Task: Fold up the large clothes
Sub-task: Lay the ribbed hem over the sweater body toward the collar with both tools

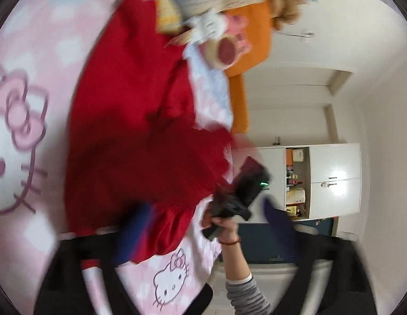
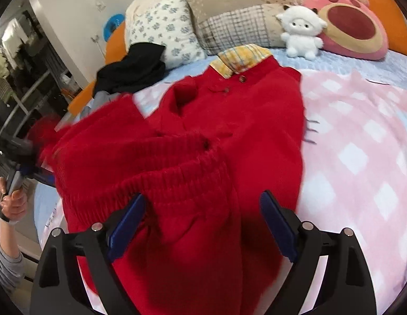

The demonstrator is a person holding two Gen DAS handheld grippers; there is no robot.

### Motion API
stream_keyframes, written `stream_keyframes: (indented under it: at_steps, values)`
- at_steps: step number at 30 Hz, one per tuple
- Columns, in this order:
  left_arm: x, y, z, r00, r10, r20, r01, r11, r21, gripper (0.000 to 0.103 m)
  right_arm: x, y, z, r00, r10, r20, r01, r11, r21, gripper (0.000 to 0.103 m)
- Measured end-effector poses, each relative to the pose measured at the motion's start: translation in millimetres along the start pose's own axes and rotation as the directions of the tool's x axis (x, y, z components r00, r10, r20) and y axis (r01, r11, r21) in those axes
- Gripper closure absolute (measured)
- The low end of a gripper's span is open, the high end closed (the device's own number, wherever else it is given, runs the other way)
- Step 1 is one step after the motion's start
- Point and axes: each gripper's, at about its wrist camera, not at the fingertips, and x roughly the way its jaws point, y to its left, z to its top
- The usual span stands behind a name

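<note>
A red knit cardigan [image 2: 229,136] with a yellow plaid collar lies on the pink checked blanket [image 2: 360,157] on the bed. Its ribbed hem is bunched up toward me. My right gripper [image 2: 203,225] is open, its blue pads either side of the hem fabric, not closed on it. In the blurred left wrist view the cardigan [image 1: 130,131] fills the middle. My left gripper [image 1: 208,231] is open, one blue finger [image 1: 135,233] against the red fabric. The right gripper [image 1: 242,191] shows there, held by a hand. The left gripper [image 2: 22,168] shows at the left edge of the right wrist view.
Pillows [image 2: 229,13], a white plush toy [image 2: 300,31] and a pink bear cushion [image 2: 353,23] line the bed head. A black garment [image 2: 130,71] lies at the far left. A white cabinet [image 1: 332,181] stands beyond the bed edge.
</note>
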Motion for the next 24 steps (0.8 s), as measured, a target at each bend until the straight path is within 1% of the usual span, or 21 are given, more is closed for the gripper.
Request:
stream_keyframes:
  at_steps: [1, 2, 3, 4, 5, 6, 7, 8, 9, 10, 11, 12, 14, 15, 16, 18, 19, 21, 22, 24]
  values:
    - [-12, -3, -1, 0.999, 0.034, 0.039, -0.035, 0.999, 0.026, 0.008, 3, -6, 1, 1.0, 0.016, -0.012, -0.016, 1.0, 0.026, 0.005]
    - [-23, -13, 2, 0.994, 0.071, 0.08, -0.076, 0.995, 0.069, 0.008, 12, -18, 2, 0.998, 0.052, -0.035, -0.049, 0.995, 0.084, 0.005]
    - [-29, -20, 3, 0.994, 0.063, 0.087, -0.071, 0.993, 0.091, 0.007, 15, -24, 1, 0.995, 0.086, -0.043, -0.08, 0.989, 0.125, 0.005]
    - [-32, -24, 4, 0.994, 0.064, 0.087, -0.073, 0.992, 0.101, 0.007, 20, -34, -2, 0.988, 0.145, -0.043, -0.135, 0.972, 0.192, 0.011]
    - [-32, -28, 4, 0.99, 0.115, 0.081, -0.124, 0.985, 0.12, 0.007, 19, -39, -5, 0.982, 0.186, -0.022, -0.177, 0.961, 0.212, 0.023]
    - [-28, -33, 3, 0.983, 0.167, 0.073, -0.176, 0.973, 0.15, 0.007, 16, -39, -7, 0.973, 0.229, -0.01, -0.222, 0.951, 0.217, 0.048]
    - [-22, -36, 1, 0.97, 0.236, 0.063, -0.244, 0.951, 0.193, 0.007, 13, -39, -10, 0.964, 0.266, -0.01, -0.256, 0.936, 0.242, 0.054]
    - [-19, -35, -2, 0.962, 0.267, 0.056, -0.273, 0.938, 0.215, 0.007, 9, -40, -11, 0.965, 0.263, 0.0, -0.254, 0.93, 0.266, 0.059]
    - [-11, -29, -4, 0.956, 0.292, 0.038, -0.292, 0.928, 0.232, 0.007, 3, -41, -13, 0.963, 0.27, 0.012, -0.26, 0.916, 0.305, 0.066]
    - [-3, -23, -4, 0.957, 0.289, 0.017, -0.285, 0.93, 0.233, 0.007, -2, -41, -13, 0.963, 0.269, 0.026, -0.262, 0.907, 0.328, 0.069]
    - [1, -16, -5, 0.96, 0.28, 0.006, -0.274, 0.935, 0.226, 0.007, -13, -38, -12, 0.968, 0.247, 0.05, -0.249, 0.907, 0.341, 0.07]
    - [7, -9, -6, 0.961, 0.276, 0.004, -0.27, 0.938, 0.217, 0.007, -23, -33, -9, 0.971, 0.231, 0.065, -0.239, 0.914, 0.328, 0.071]
    - [15, 1, -9, 0.969, 0.247, -0.001, -0.24, 0.944, 0.228, 0.007, -39, -19, -2, 0.976, 0.207, 0.07, -0.218, 0.938, 0.268, 0.071]
    - [22, 1, -9, 0.975, 0.224, -0.006, -0.216, 0.946, 0.241, 0.007, -46, -11, 3, 0.987, 0.148, 0.057, -0.157, 0.962, 0.222, 0.071]
    - [30, 1, -8, 0.977, 0.213, -0.005, -0.204, 0.944, 0.26, 0.007, -47, -9, 6, 0.991, 0.121, 0.049, -0.128, 0.97, 0.206, 0.071]
    - [44, 1, -6, 0.973, 0.23, 0.008, -0.222, 0.931, 0.289, 0.007, -43, -18, 5, 0.993, 0.105, 0.047, -0.113, 0.96, 0.254, 0.071]
    - [50, 2, -4, 0.973, 0.232, 0.007, -0.224, 0.928, 0.296, 0.007, -37, -25, 0, 0.996, 0.084, 0.042, -0.093, 0.953, 0.288, 0.071]
    - [62, 7, -1, 0.967, 0.253, 0.001, -0.242, 0.927, 0.288, 0.007, -28, -31, -10, 0.999, 0.033, 0.04, -0.044, 0.955, 0.295, 0.071]
    - [68, 10, 0, 0.964, 0.267, -0.007, -0.254, 0.925, 0.284, 0.007, -25, -35, -15, 0.999, 0.024, 0.045, -0.036, 0.953, 0.301, 0.071]
    - [82, 15, 3, 0.951, 0.308, -0.019, -0.287, 0.907, 0.308, 0.007, -19, -45, -26, 0.999, 0.019, 0.051, -0.034, 0.943, 0.331, 0.069]
